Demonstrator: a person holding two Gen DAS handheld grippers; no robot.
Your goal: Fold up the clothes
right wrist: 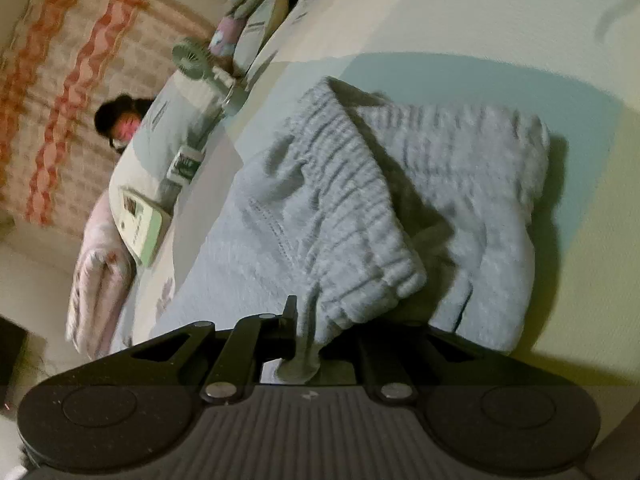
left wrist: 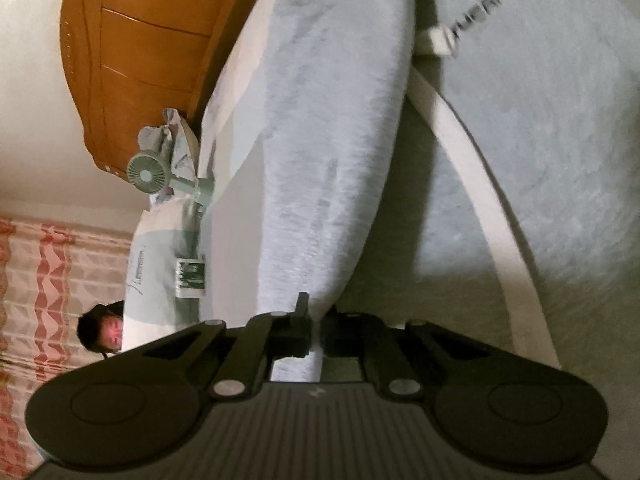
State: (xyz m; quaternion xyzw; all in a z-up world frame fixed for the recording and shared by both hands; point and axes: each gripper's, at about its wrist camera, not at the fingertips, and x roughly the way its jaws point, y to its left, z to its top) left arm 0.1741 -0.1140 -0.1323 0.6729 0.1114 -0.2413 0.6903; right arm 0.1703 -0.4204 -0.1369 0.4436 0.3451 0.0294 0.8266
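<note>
**Both grippers pinching grey pants on the bed**

Bedroom; pale bed sheet [right wrist: 480, 20] as work surface, small fan [left wrist: 146, 170] at 9 o'clock by the pillows. Grey fleece pants [right wrist: 320, 208] lie mid-bed. Left gripper [left wrist: 316, 332] is clamped on a long strip of the fabric running toward 12 o'clock. Right gripper [right wrist: 308, 340] is closed on the ribbed waistband edge. Holding two points likely keeps the cloth taut for the next fold.

Bedroom with a wooden headboard [left wrist: 132, 64], a pale wall [left wrist: 32, 80], a curtain with red wavy pattern [right wrist: 60, 80], a bed [right wrist: 440, 8] under dim, yellowish light.
</note>
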